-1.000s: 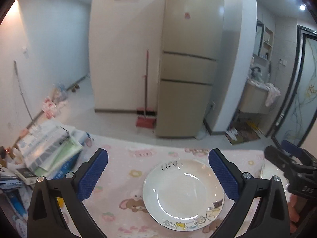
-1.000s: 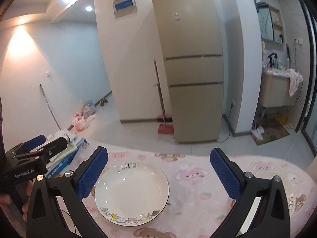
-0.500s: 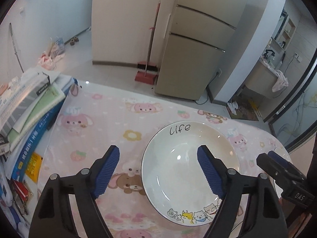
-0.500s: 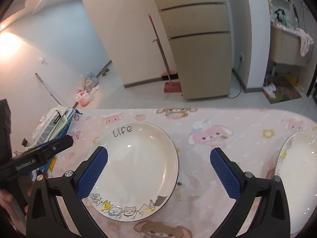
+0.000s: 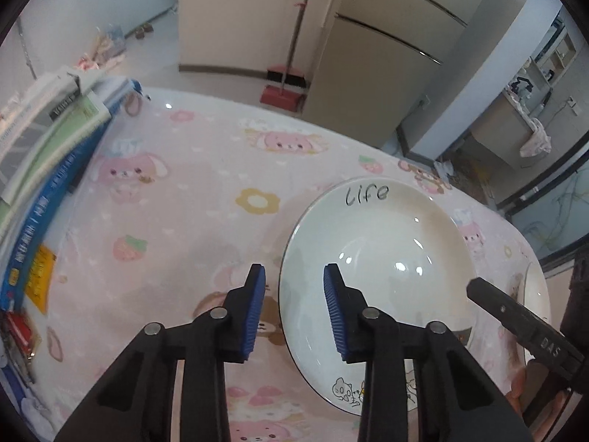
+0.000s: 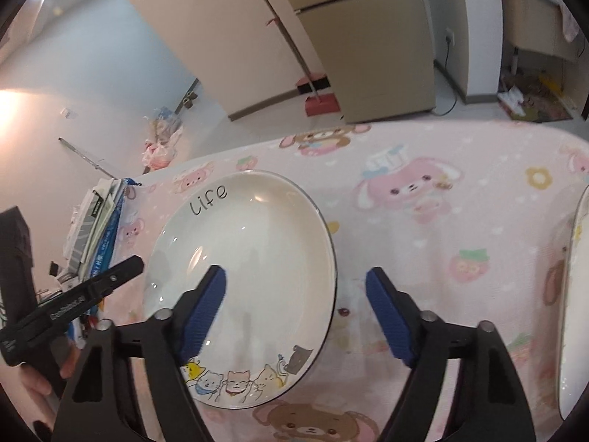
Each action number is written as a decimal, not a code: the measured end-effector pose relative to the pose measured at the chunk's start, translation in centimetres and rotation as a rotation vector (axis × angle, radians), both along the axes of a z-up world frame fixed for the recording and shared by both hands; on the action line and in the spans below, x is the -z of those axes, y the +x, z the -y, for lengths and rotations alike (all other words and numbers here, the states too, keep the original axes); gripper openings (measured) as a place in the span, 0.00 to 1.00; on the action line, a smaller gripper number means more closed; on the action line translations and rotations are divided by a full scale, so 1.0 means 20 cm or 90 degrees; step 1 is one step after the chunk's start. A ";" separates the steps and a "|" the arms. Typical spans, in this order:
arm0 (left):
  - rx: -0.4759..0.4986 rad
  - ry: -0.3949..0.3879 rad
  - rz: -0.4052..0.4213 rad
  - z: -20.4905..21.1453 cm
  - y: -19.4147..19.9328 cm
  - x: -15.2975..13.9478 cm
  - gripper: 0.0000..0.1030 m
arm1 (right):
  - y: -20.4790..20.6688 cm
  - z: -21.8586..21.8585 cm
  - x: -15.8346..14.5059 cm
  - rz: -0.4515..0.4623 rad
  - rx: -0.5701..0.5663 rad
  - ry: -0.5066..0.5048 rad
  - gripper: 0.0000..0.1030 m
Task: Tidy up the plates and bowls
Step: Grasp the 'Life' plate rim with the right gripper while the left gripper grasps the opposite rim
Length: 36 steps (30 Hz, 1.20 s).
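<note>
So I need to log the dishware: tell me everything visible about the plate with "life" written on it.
The plate is white, glossy, ceramic-looking, deep and round with a thin dark rim. "Life" is handwritten on its far side; cartoon cats line the near edge. It lies flat, empty, on the pink cartoon tablecloth. Each gripper's jaws straddle a side of its rim, not yet pressing it.

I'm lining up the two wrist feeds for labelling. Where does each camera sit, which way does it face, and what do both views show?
Left wrist: on the left gripper, looking steeply down at the "Life" plate, whose left rim lies between the fingers; the other gripper and a hand show at right.
Right wrist: on the right gripper, looking down; its fingers straddle the plate's right rim; the left gripper shows at left.
Shared: that plate, a second plate, the pink tablecloth, book stack, fridge.
</note>
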<state>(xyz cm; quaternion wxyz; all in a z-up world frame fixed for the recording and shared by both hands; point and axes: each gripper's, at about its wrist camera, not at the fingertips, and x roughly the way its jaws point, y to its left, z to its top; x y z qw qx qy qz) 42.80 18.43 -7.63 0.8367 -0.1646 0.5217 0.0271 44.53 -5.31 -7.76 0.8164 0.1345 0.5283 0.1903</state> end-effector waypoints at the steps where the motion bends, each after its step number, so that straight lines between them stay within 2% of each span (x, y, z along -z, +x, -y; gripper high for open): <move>1: 0.004 -0.023 -0.007 -0.01 0.00 0.03 0.26 | 0.00 0.00 0.01 -0.006 -0.002 -0.001 0.58; 3: -0.005 -0.032 -0.015 -0.03 0.01 0.05 0.18 | 0.00 0.01 0.02 -0.015 0.001 -0.002 0.52; 7: 0.002 -0.032 -0.015 -0.04 0.01 0.06 0.16 | 0.01 0.02 0.06 -0.042 0.011 0.017 0.37; 8: 0.000 -0.037 -0.019 -0.04 0.01 0.07 0.16 | 0.01 0.03 0.07 -0.052 0.017 0.016 0.29; 9: 0.000 -0.042 -0.021 -0.05 0.01 0.08 0.11 | 0.01 0.03 0.09 -0.063 0.018 0.014 0.26; 12: 0.004 -0.062 -0.020 -0.07 0.01 0.11 0.09 | 0.01 0.02 0.13 -0.083 0.011 -0.005 0.14; 19: -0.012 -0.088 -0.024 -0.08 0.02 0.13 0.09 | 0.02 0.06 0.14 -0.103 0.016 0.030 0.11; 22: -0.027 -0.138 -0.045 -0.09 0.02 0.17 0.11 | 0.02 0.08 0.15 -0.111 0.017 0.051 0.10; 25: -0.041 -0.159 -0.049 -0.10 0.03 0.19 0.11 | 0.02 0.10 0.17 -0.125 0.021 0.080 0.09; 36: -0.032 -0.113 -0.043 -0.04 0.02 0.15 0.12 | 0.01 0.13 0.16 -0.129 0.031 0.104 0.07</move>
